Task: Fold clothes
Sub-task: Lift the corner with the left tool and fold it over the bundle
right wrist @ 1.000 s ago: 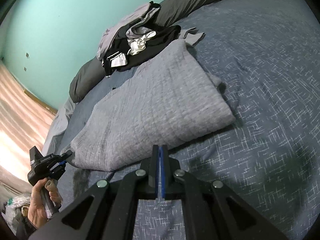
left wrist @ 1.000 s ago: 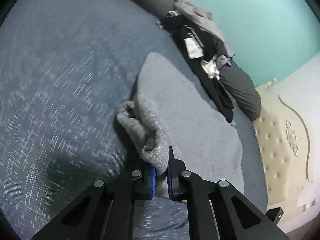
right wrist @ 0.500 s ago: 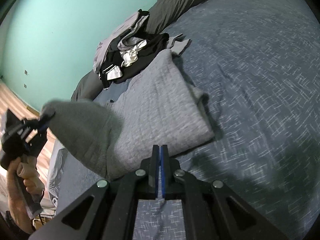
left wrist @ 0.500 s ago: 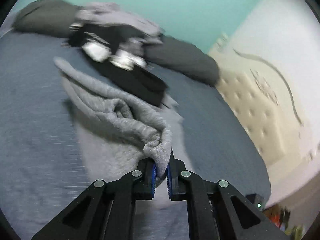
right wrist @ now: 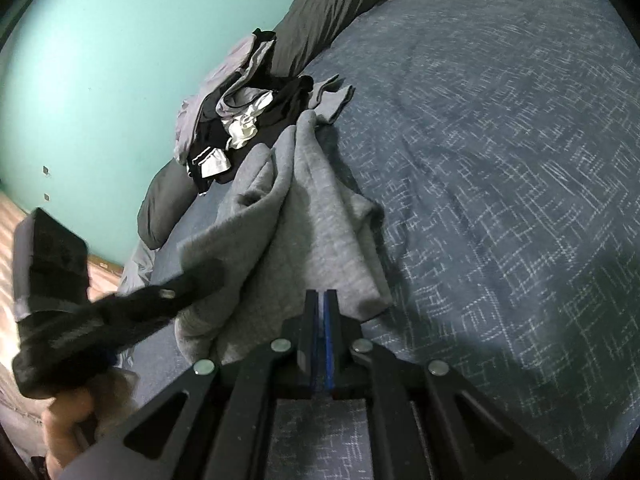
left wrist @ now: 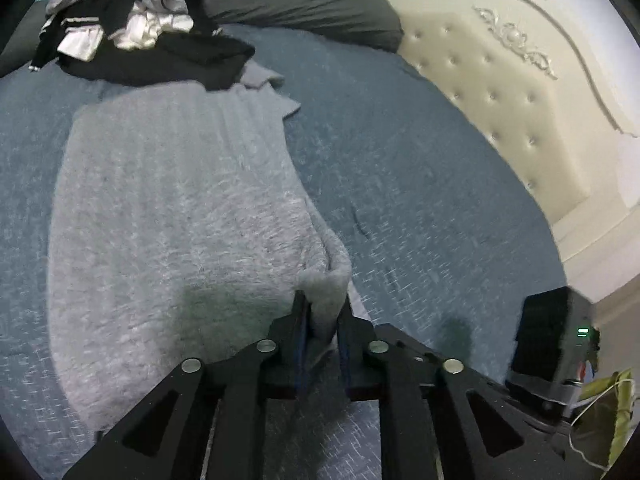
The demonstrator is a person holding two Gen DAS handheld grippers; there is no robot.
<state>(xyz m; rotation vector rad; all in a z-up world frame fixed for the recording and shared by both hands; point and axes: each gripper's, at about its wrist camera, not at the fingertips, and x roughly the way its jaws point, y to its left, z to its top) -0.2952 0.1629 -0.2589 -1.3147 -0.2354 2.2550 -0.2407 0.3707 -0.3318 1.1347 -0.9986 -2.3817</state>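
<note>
One edge of the grey garment [left wrist: 172, 208], low on the bed [left wrist: 420, 184] a second ago, now rides across in my clamped left gripper [left wrist: 322, 320], making a fold; my right gripper [right wrist: 320, 312] hovers shut, empty.

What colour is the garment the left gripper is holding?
Light grey, seen best in the right wrist view: garment, left gripper.

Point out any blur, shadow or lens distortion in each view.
Left wrist view: the grey garment is smeared by motion blur, a dark shadow lies near the left tool, and the fisheye bows the headboard. Right wrist view: the left tool is blurred, a broad shadow darkens the bedspread, the edges vignette black.
</note>
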